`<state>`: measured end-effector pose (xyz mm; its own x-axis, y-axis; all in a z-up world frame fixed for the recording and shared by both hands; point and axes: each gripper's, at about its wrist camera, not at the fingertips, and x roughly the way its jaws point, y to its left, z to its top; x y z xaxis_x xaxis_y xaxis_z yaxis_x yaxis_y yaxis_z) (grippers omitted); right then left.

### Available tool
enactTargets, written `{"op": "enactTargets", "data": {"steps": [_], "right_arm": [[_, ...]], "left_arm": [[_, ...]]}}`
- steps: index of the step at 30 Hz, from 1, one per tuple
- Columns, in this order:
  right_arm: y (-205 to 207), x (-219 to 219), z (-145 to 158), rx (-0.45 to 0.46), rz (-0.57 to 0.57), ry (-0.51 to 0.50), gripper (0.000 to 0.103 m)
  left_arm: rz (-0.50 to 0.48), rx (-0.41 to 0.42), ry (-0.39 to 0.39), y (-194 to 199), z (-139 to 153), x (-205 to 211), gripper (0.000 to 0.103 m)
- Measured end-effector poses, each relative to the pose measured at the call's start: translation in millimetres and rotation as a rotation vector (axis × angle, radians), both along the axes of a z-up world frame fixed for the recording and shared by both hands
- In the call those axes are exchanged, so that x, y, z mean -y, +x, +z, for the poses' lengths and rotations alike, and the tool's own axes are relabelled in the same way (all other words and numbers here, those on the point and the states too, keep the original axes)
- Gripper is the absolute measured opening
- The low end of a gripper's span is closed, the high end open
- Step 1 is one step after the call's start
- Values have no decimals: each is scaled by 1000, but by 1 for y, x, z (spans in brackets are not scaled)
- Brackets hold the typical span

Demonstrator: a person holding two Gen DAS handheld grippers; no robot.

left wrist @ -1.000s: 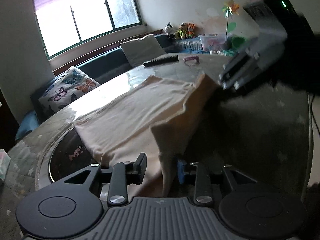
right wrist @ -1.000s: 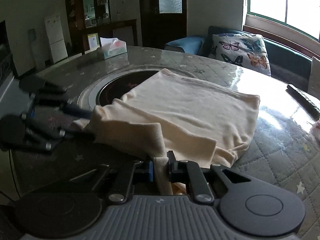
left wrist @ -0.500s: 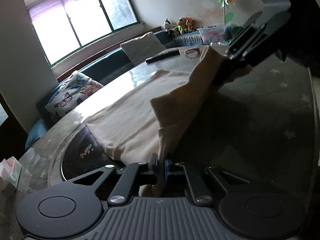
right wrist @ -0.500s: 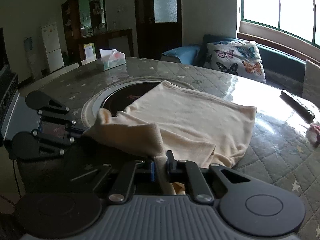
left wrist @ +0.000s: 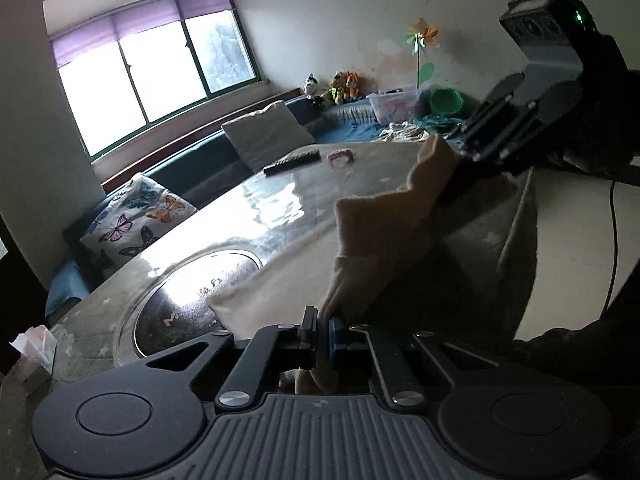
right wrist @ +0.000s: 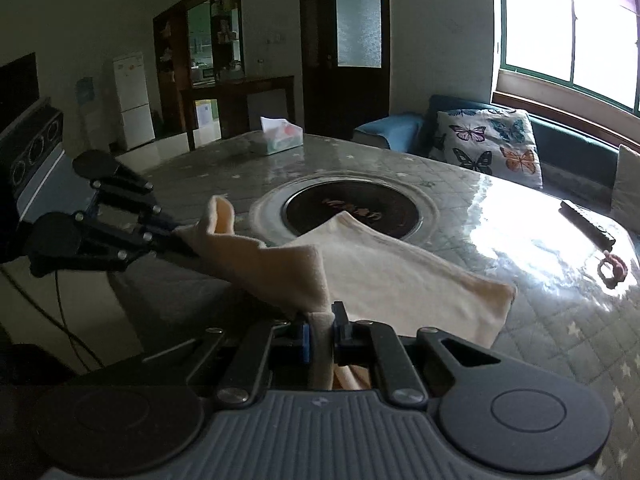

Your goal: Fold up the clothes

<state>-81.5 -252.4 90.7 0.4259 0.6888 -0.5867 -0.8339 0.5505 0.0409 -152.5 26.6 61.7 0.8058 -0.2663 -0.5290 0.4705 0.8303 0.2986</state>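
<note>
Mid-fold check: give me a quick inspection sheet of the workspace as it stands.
Surface: round quilted grey table, dark inset hotplate.
Job's things: cream cloth garment, near edge lifted, far part on table.
Clutter: black remote, pink hair tie, tissue box.
Grippers: left claw and right claw both shut on garment.
Cables: black cable hangs beside table.
Surroundings: butterfly cushion, window bench.

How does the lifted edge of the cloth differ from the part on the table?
The near edge of the cream cloth hangs raised and creased between the left claw and right claw; its far part lies flat on the table, reaching the dark round inset. Both are the same fabric.
</note>
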Motion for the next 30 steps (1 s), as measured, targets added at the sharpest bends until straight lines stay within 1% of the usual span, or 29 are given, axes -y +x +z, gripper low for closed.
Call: {"op": "enactTargets", "data": {"steps": [3, 6, 9, 12, 14, 17, 20, 21, 22, 23, 25, 26, 28, 30], "right_arm": [[-6, 1, 3, -6, -5, -4, 8], [4, 0, 6, -1, -25, 6, 8], [26, -3, 11, -11, -46, 18, 8], [55, -9, 14, -31, -63, 18, 8], [79, -16, 11, -52, -73, 7, 8], [118, -26, -1, -114, -98, -7, 8], [156, -38, -26, -147, -161, -20, 9], [167, -41, -36, -160, -180, -23, 9], [177, -44, -46, -173, -199, -25, 9], [184, -45, -55, -186, -220, -24, 10], [198, -45, -73, -214, -262, -22, 18], [200, -44, -80, -219, -280, -22, 19], [202, -36, -85, -230, -322, 6, 34], [200, -24, -82, -202, -377, 32, 34]], "left_arm": [[3, 3, 1, 8, 3, 1, 6], [10, 1, -25, 26, 5, -3, 6], [20, -11, -51, 52, 5, -8, 6], [30, -34, -77, 88, 4, -14, 6], [40, -67, -77, 117, -3, -17, 6], [62, -114, -81, 154, -17, -22, 6], [97, -157, -90, 181, -36, -28, 6], [109, -171, -94, 189, -42, -30, 8], [121, -185, -97, 198, -49, -32, 14], [133, -199, -100, 207, -55, -34, 17], [157, -228, -106, 224, -68, -38, 26], [168, -241, -110, 232, -73, -40, 26], [176, -239, -131, 231, -70, -39, 27], [183, -237, -152, 229, -66, -38, 31]]}}
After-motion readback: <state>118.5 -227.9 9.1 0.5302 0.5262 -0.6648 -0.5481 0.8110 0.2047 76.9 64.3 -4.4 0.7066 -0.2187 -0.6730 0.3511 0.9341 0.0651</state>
